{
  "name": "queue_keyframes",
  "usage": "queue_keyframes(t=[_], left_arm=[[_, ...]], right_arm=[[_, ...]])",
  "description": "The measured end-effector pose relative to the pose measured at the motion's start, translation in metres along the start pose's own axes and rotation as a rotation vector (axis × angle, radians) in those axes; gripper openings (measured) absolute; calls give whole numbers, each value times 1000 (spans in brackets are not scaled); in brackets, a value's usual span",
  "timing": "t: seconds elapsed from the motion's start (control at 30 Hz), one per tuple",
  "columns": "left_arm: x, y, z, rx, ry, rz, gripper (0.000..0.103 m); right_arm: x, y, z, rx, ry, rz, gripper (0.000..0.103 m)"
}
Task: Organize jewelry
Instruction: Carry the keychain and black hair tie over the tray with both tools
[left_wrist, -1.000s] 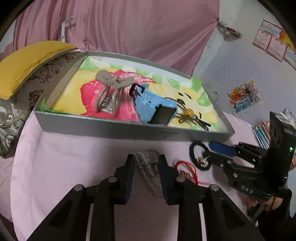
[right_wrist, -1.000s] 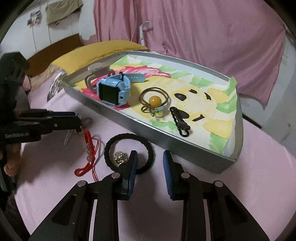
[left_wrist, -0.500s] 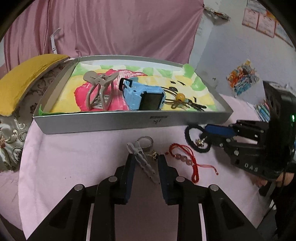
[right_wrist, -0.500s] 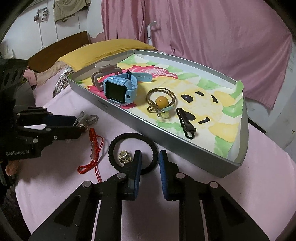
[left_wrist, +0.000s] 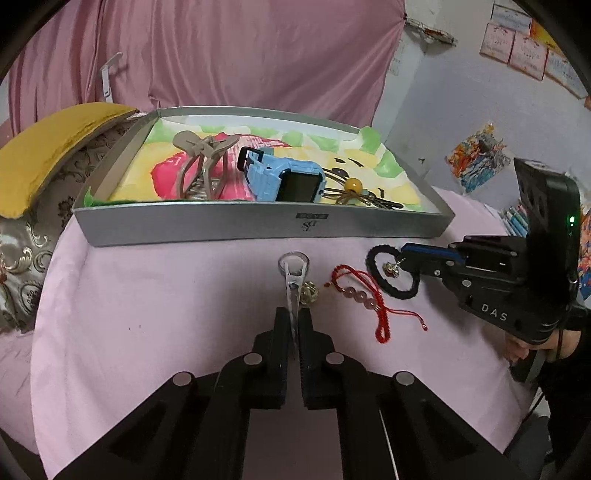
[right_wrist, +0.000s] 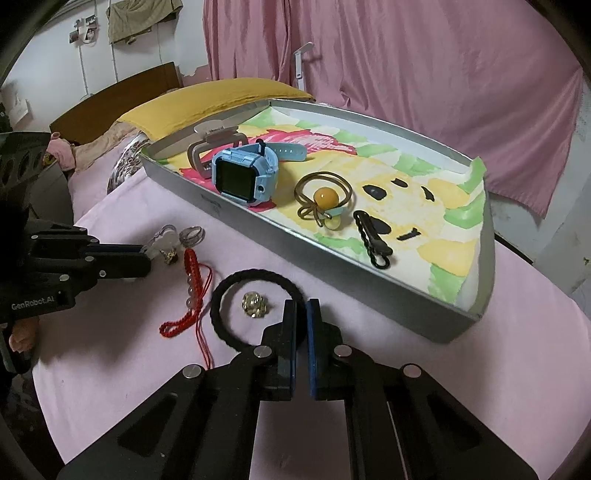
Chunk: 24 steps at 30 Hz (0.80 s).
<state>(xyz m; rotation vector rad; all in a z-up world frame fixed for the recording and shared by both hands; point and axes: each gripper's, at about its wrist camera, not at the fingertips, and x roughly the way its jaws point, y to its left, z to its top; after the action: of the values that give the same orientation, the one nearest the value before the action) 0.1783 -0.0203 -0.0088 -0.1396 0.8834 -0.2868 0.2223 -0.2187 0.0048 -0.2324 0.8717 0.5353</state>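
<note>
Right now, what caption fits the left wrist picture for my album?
Left gripper pinches a clear hair clip on the pink cloth, in front of the grey tray.

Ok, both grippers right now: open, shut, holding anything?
Left gripper: just closed, shut on the clear hair clip.
Right gripper: just closed, shut on the black hair tie.

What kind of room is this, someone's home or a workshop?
Most likely a bedroom in a home. A yellow pillow lies on a bed with a dark wooden headboard, pink curtains hang behind, and the grey cardboard tray of trinkets sits on a pink-covered surface.
</note>
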Motion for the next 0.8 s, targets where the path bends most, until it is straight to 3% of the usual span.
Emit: queue_keyframes(t=[0.13, 0.4, 0.63, 0.8], left_arm=[[-9, -6, -9, 11, -57, -5, 5], [-40, -17, -7, 20, -255, -2, 5], [-56, -25, 19, 15, -374, 5, 5], [-66, -34, 39, 61, -529, 38, 5]], right_arm=[[-21, 8, -7, -20, -77, -64, 4], [-72, 26, -9, -73, -311, -178, 4], [-110, 27, 0, -1, -558, -178, 4], [-129, 18, 4, 74, -723, -180, 4]])
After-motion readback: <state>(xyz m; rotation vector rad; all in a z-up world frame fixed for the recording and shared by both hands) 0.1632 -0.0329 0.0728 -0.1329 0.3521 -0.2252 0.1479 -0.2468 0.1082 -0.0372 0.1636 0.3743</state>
